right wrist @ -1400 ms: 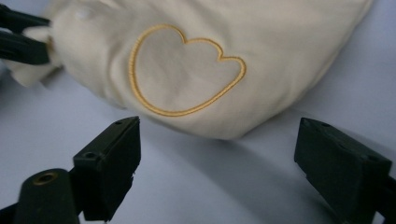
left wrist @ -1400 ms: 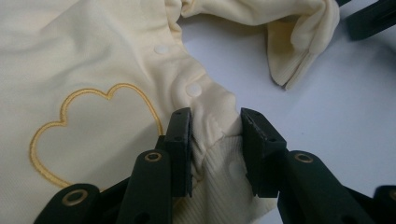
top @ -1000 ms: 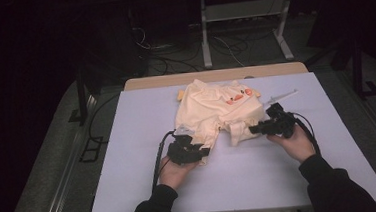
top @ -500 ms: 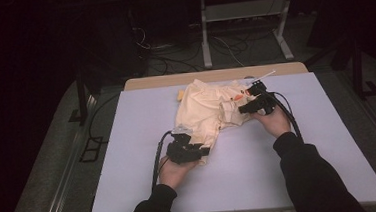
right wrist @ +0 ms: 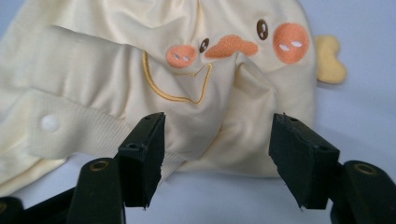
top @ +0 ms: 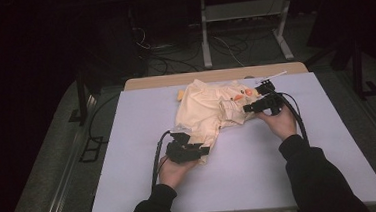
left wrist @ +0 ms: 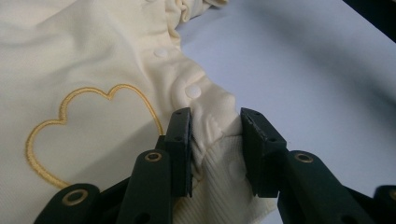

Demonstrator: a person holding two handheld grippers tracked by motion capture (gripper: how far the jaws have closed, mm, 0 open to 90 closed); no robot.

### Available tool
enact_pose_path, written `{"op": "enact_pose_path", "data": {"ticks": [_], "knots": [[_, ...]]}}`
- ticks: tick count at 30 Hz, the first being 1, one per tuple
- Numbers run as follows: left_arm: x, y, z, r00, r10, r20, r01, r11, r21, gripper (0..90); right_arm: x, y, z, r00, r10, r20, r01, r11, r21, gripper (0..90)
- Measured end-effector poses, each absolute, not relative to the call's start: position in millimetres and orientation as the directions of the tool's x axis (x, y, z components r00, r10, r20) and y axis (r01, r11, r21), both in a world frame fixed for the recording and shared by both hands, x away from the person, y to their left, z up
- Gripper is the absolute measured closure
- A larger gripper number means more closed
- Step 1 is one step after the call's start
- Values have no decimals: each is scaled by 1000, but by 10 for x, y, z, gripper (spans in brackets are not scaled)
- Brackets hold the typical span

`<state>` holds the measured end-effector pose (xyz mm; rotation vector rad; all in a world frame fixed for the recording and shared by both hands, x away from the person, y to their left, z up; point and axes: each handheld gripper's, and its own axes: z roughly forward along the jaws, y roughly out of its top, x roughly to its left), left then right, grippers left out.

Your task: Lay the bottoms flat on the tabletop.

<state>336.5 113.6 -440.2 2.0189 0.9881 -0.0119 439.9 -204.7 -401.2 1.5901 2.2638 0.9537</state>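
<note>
A soft pale yellow baby garment with a duck face (top: 211, 109) is lying crumpled on the far middle part of the flat pale lilac table (top: 128, 140). The black left gripper (left wrist: 215, 149) is sitting at the near edge of the garment, and its two jaws are pinching a fold of the ribbed snap-button edge (left wrist: 210, 116) between them. A stitched golden cloud outline (left wrist: 88, 128) is showing on the cloth beside that jaw, but its bottom is hidden behind the gripper. The black right gripper (right wrist: 217, 154) is resting at the far right side of the garment, and its jaws are spread wide apart with nothing between them. Just past them the duck face is looking bunched up, with orange cheeks (right wrist: 290, 43), an orange beak (right wrist: 231, 46) and little dark eyes (right wrist: 262, 29). A small yellow cloth tab (right wrist: 329, 58) is sticking out at the side. From above, the garment's folds are hard to make out, and the room behind the table is too dark to see well.
</note>
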Motion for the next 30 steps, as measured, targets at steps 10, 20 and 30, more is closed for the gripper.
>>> {"op": "enact_pose_path", "data": {"ticks": [10, 20, 30], "knots": [[3366, 1134, -4406, 687, 639, -347, 644, -315, 697, 642, 4173, -1927, -3755, -487, 830, 274, 693, 176, 699, 336], [3363, 1133, -4409, 686, 638, -350, 646, -312, 697, 642, 4238, -1573, -3891, -509, 807, 299, 698, 183, 692, 342], [3363, 1132, -4408, 686, 638, -351, 646, -311, 697, 642, 4363, -1371, -4026, -522, 826, 211, 655, 230, 720, 467]]}}
